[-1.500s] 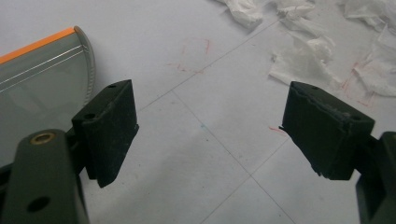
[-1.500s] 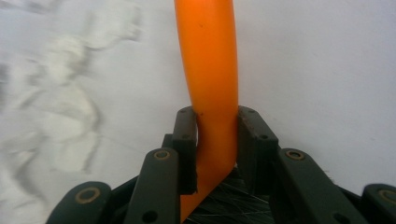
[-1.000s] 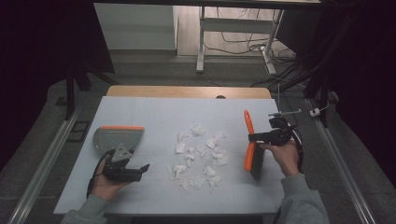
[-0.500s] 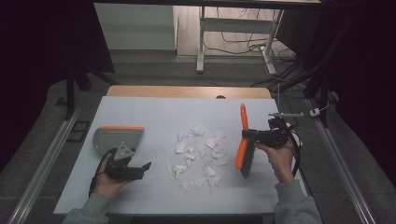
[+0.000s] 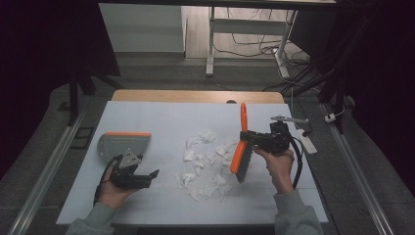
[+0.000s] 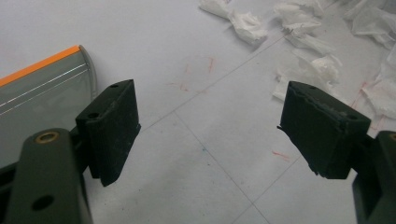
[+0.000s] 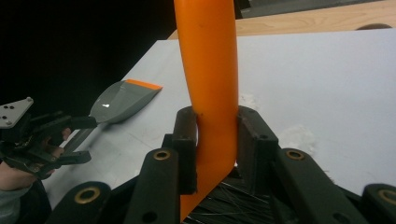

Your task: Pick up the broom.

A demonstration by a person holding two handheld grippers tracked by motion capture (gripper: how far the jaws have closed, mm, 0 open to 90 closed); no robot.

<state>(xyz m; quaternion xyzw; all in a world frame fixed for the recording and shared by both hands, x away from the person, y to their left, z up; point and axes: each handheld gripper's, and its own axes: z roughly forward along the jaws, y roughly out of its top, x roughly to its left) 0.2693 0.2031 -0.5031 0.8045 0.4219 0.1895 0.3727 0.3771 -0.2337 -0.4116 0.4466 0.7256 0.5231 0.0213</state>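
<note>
At a white-covered table (image 5: 147, 205), a person's right gripper (image 5: 254, 139) pinches the long orange plastic handle of a black-bristled hand brush (image 5: 241, 152), its jaws pressed against the handle on both sides in the right gripper view (image 7: 212, 140). The brush hangs nearly upright – handle tip pointing to the far edge of the table, bristles at the near end, low over the tabletop – just beside the right-hand fringe of a scatter of torn white paper scraps (image 5: 205, 161).

The left gripper (image 5: 139, 175) rests low on the near left, jaws spread wide and holding nothing; between them in the left gripper view lies bare tabletop, with scraps (image 6: 322, 65) beyond. Just behind it sits a grey dustpan with an orange rear edge (image 5: 122, 144), well apart from the scraps.

The relation that matters: the paper lies to the brush's left, between bristles and dustpan, so a leftward sweep would likely carry it toward the pan – which the free left gripper, the nearer one, seems placed to steady.
</note>
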